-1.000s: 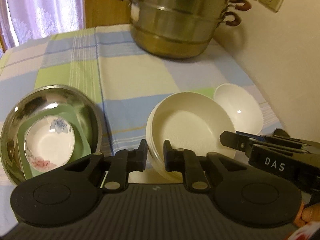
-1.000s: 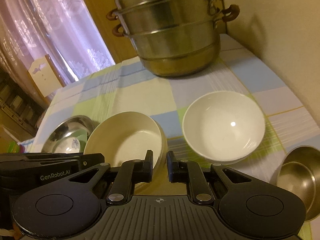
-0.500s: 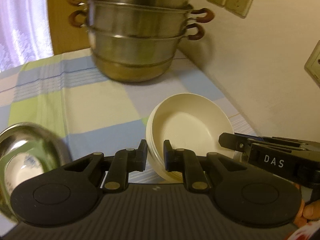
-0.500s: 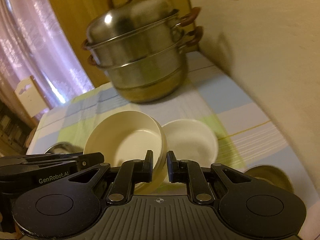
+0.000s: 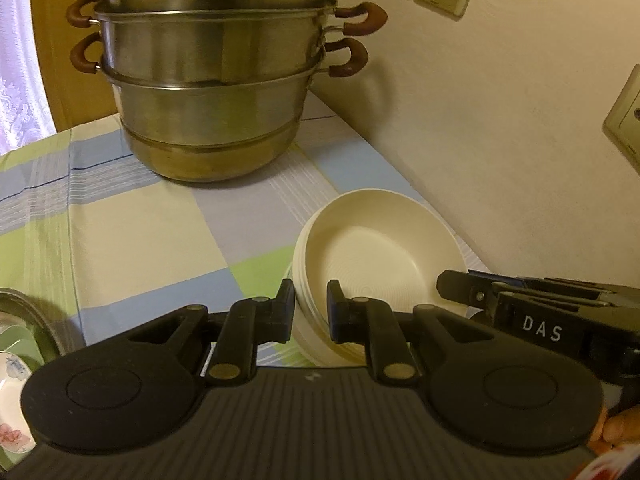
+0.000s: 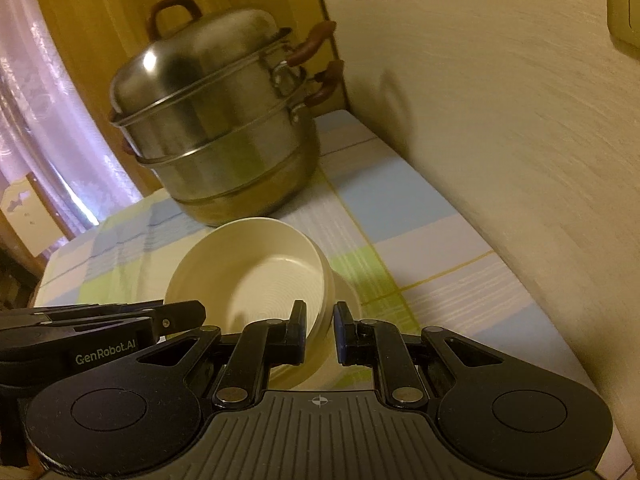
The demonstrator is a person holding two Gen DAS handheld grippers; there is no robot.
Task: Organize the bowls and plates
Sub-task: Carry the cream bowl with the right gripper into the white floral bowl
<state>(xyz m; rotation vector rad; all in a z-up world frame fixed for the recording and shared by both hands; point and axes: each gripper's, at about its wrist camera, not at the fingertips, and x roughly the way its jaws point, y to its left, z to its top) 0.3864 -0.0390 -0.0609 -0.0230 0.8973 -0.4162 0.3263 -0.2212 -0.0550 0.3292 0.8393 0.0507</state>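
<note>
A stack of cream plastic bowls (image 5: 376, 256) is held up by both grippers. My left gripper (image 5: 311, 312) is shut on the stack's left rim. My right gripper (image 6: 320, 332) is shut on the stack's right rim; the stack (image 6: 256, 276) fills the middle of the right wrist view. The right gripper also shows at the right edge of the left wrist view (image 5: 460, 292). The left gripper shows at the left of the right wrist view (image 6: 188, 312). A sliver of the white bowl (image 6: 347, 296) shows just behind the stack.
A large steel steamer pot (image 5: 216, 80) with brown handles stands at the back of the checked tablecloth (image 5: 140, 232). A steel basin (image 5: 24, 312) holding a flowered dish (image 5: 12, 400) sits at the left edge. The wall (image 5: 480, 120) runs close along the right.
Both grippers have carried the cream stack right and toward the wall. The white bowl has slipped behind the stack, and the steel basin has slid to the left edge.
</note>
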